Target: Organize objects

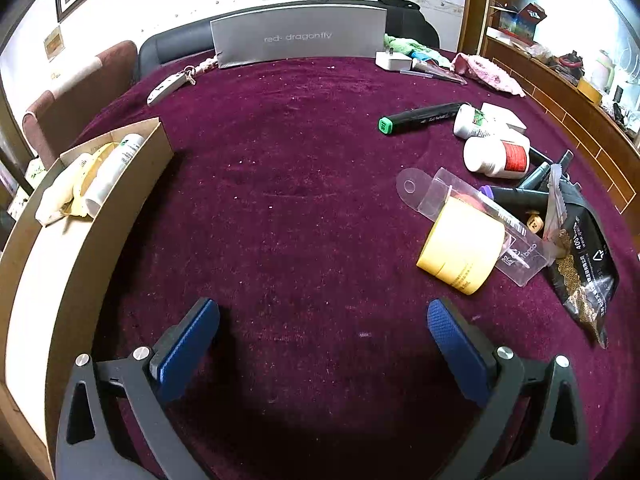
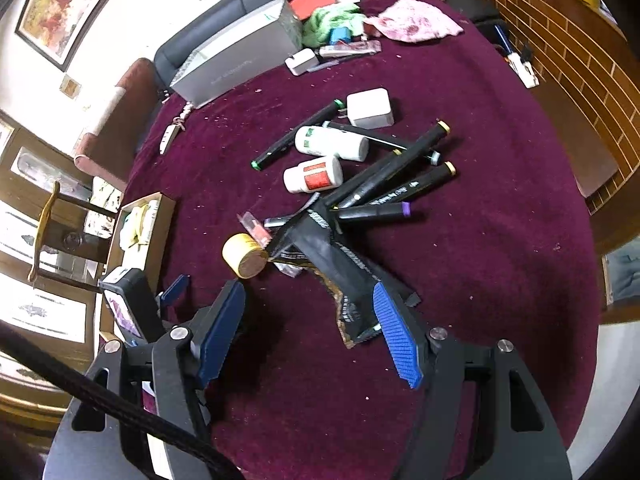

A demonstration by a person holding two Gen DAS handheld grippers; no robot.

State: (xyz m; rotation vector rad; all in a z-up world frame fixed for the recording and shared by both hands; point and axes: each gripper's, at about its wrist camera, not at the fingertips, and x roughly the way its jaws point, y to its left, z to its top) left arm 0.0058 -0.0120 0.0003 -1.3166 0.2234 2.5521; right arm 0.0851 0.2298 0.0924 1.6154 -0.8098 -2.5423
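Left wrist: green-capped marker point(image 1: 420, 117) lying crosswise.

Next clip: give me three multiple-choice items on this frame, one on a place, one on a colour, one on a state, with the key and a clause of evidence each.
1. Where does the cardboard box sit in the left wrist view?
A. On the left edge of the table
B. At the far right by the markers
C. On top of the grey box

2. What colour is the cap of the marker lying apart, nearest the table's middle?
A. Purple
B. Green
C. Red

3. How is the left gripper?
A. Shut on the yellow tape roll
B. Shut on a white bottle
C. Open, with nothing between its fingers

Key: 1 A, the box runs along the left edge with a white bottle inside. 2 B, the end cap facing the middle is green. 3 C, only the cloth shows between the blue pads; the yellow tape roll lies apart.
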